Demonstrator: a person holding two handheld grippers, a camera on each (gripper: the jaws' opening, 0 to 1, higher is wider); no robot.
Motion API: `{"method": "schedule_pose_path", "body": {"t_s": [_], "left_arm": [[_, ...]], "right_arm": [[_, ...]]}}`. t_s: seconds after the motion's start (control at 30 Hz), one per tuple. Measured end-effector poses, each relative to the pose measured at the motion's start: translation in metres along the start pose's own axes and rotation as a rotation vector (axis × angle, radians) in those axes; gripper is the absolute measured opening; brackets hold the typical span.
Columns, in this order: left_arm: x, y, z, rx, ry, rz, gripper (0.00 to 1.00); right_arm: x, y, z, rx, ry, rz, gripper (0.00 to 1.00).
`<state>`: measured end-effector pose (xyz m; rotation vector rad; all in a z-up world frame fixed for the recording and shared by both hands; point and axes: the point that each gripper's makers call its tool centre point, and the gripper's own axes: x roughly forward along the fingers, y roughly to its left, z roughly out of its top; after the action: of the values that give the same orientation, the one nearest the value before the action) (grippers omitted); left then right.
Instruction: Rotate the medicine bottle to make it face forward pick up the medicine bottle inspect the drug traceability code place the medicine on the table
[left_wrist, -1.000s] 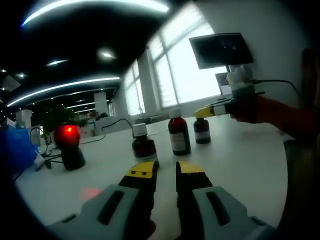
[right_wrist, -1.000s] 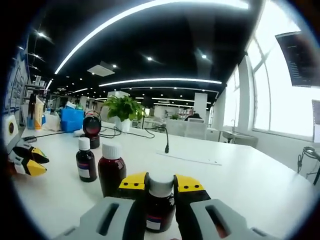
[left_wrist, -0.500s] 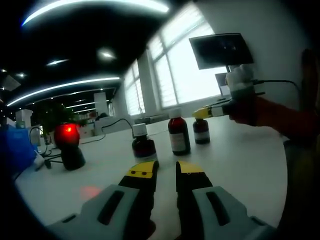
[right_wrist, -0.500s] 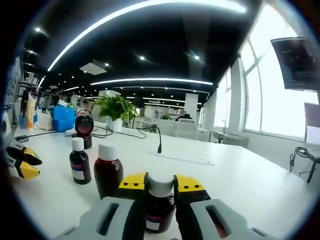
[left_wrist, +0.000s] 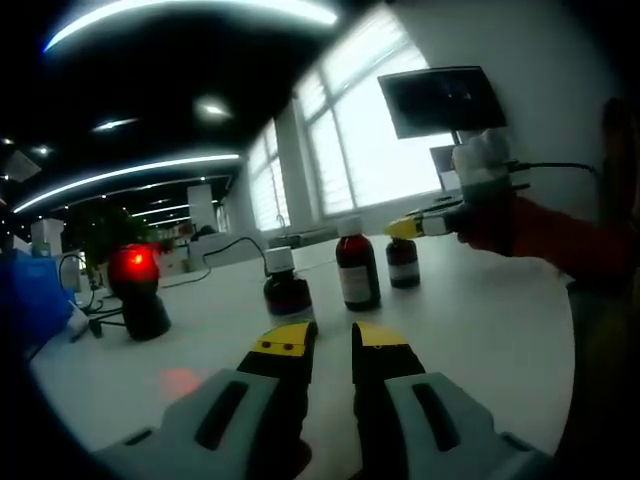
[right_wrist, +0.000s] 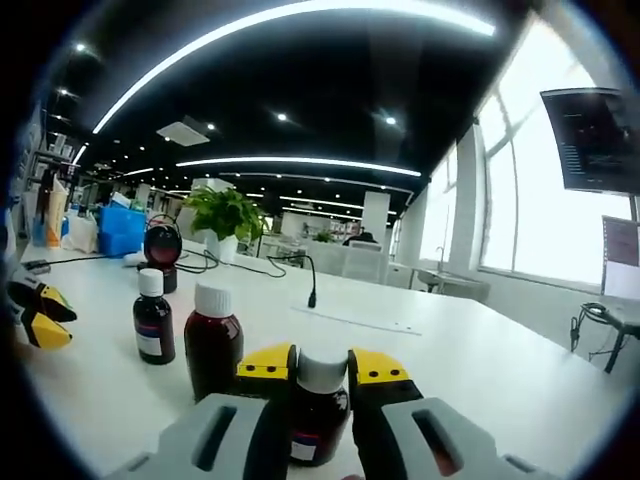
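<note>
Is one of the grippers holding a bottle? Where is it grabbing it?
Yes. The right gripper holds a small dark medicine bottle, its jaws closed on the white cap and neck. The left gripper holds nothing.

left gripper view: low over table, facing windows | right gripper view: low, facing office | shared: three bottles

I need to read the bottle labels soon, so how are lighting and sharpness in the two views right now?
Left gripper view: the windows blow out white, the three bottles sit backlit and dark, labels unreadable, and the scanner glows red. Right gripper view: more evenly lit and sharper, yet the bottle in the right gripper is dark and close, with its label mostly hidden. Fisheye curves the ceiling lights.
</note>
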<state>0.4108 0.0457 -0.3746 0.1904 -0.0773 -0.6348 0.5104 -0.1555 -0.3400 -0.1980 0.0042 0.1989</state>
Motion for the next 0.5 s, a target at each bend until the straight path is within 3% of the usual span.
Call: {"method": "schedule_pose_path", "body": {"t_s": [0.27, 0.5], "left_arm": [[0.0, 0.0, 0.0, 0.001, 0.001, 0.0, 0.08], [0.0, 0.0, 0.0, 0.004, 0.003, -0.001, 0.08]], "right_arm": [[-0.008, -0.005, 0.014, 0.077, -0.054, 0.068, 0.22], [-0.01, -0.002, 0.021, 0.149, -0.086, 0.202, 0.23]]}}
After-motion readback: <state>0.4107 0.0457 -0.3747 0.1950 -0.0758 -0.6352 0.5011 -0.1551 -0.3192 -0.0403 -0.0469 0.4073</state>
